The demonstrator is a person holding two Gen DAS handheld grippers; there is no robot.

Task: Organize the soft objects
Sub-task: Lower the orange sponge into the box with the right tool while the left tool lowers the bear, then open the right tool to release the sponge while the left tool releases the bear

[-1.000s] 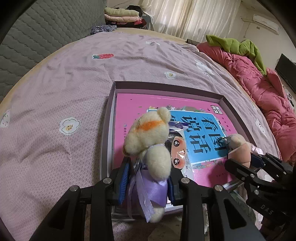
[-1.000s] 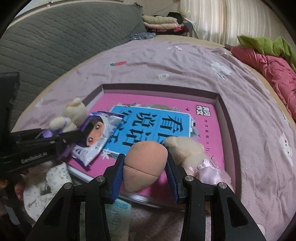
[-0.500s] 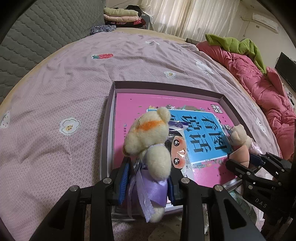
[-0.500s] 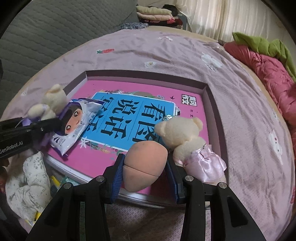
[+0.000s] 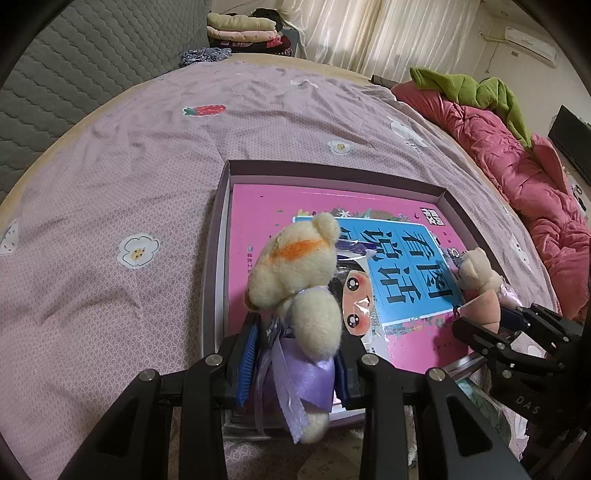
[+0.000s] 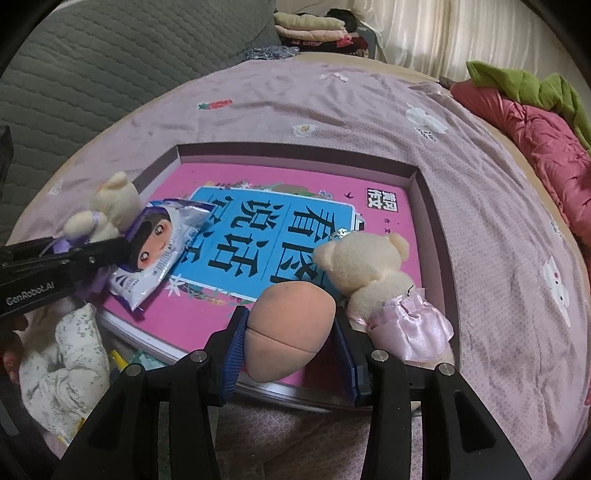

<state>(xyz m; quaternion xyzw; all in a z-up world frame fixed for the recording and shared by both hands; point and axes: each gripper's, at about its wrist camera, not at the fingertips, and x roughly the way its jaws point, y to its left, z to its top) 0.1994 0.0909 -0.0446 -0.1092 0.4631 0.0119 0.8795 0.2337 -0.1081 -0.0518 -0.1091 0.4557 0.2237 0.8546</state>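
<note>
My left gripper (image 5: 293, 363) is shut on a cream teddy bear in a purple dress (image 5: 295, 291), held over the near left corner of the shallow box (image 5: 332, 173); the bear also shows in the right wrist view (image 6: 107, 214). My right gripper (image 6: 290, 349) is shut on a peach-coloured soft toy (image 6: 291, 325) at the box's near edge; this toy also shows in the left wrist view (image 5: 482, 308). A second cream bear in a pink dress (image 6: 373, 280) lies in the box just right of it. A pink and blue book (image 6: 266, 236) fills the box.
A snack packet with a cartoon face (image 6: 155, 251) lies on the book near my left gripper. A floral cloth (image 6: 66, 350) sits at the near left outside the box. A red quilt with a green garment (image 5: 491, 122) lies right. Folded clothes (image 5: 240, 29) are stacked far back.
My right gripper with the peach toy has drawn back toward the box's near edge, uncovering the pink-dressed bear beside it. My left gripper and its bear have stayed in place.
</note>
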